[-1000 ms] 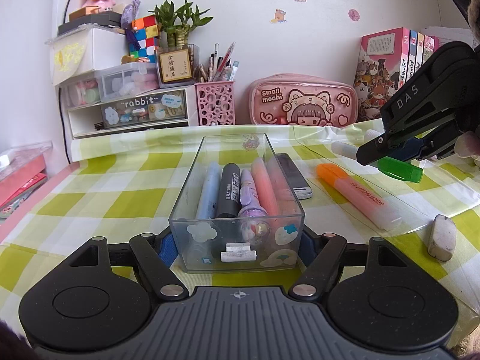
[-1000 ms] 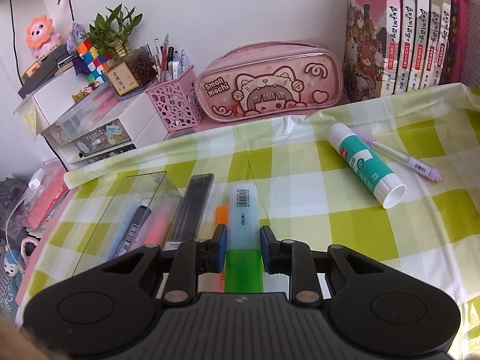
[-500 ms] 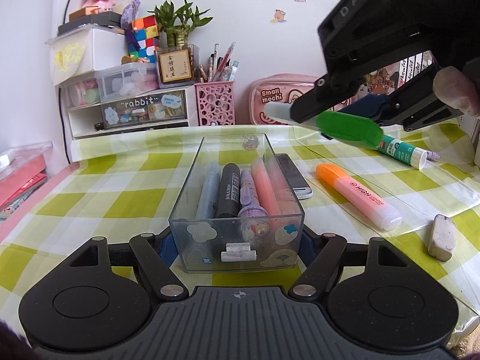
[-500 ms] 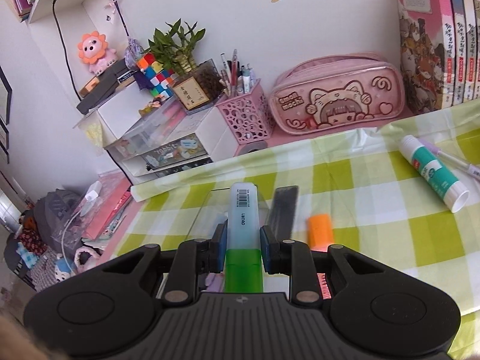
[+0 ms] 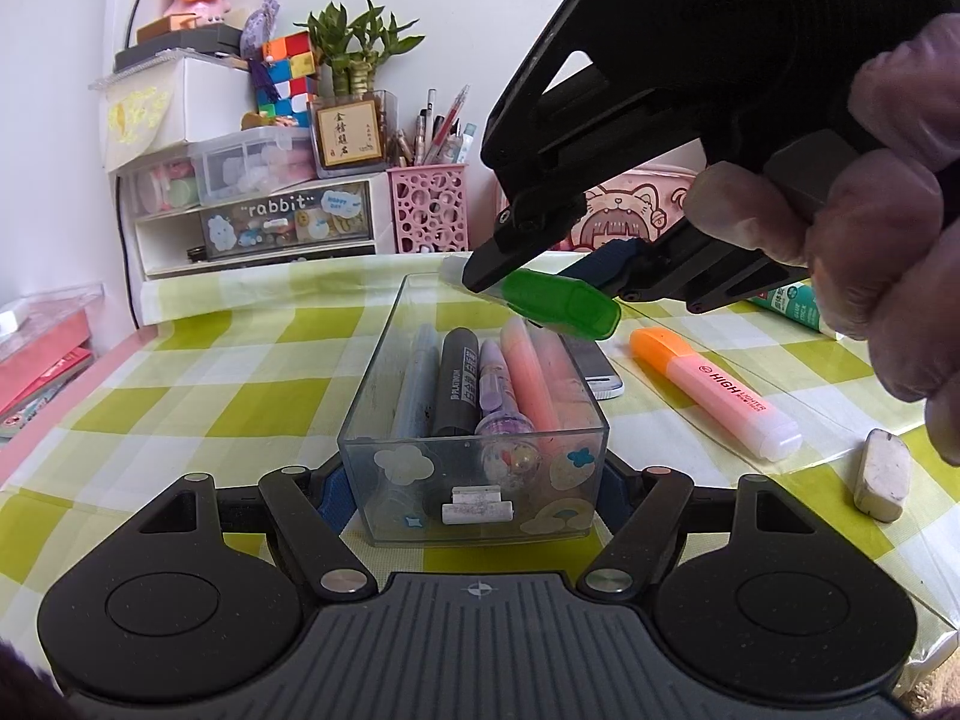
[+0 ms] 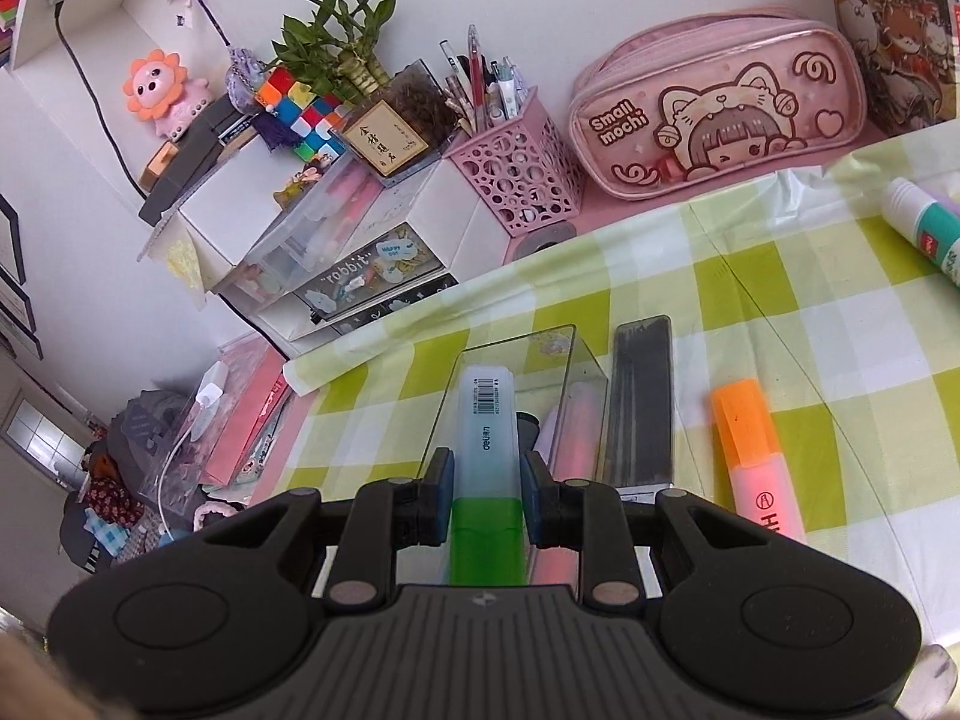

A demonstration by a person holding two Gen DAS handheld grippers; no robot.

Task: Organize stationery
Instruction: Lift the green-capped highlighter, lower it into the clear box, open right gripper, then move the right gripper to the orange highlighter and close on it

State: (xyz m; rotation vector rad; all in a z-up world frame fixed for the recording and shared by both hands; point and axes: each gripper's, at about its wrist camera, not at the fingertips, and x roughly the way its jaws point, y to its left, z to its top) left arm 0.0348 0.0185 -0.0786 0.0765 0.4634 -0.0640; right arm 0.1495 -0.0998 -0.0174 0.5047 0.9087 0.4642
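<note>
My left gripper (image 5: 474, 489) is shut on the near end of a clear plastic pen box (image 5: 384, 372) that holds several markers. My right gripper (image 6: 483, 480) is shut on a green-capped highlighter (image 6: 485, 438) and holds it in the air just above the box's far end; the highlighter also shows in the left wrist view (image 5: 561, 303), with the right gripper (image 5: 540, 282) on it. An orange-capped pink highlighter (image 5: 714, 393) lies on the checked cloth to the right of the box, also in the right wrist view (image 6: 750, 456).
A grey flat case (image 6: 639, 402) lies against the box's right side. A white eraser (image 5: 882, 474) and a glue stick (image 6: 927, 234) lie to the right. A pink pencil pouch (image 6: 714, 105), pink pen cup (image 6: 516, 171) and drawer unit (image 5: 258, 222) line the back wall.
My right gripper has carried the green-capped highlighter left and down from the right side to just above the box. My left gripper and the box have not moved.
</note>
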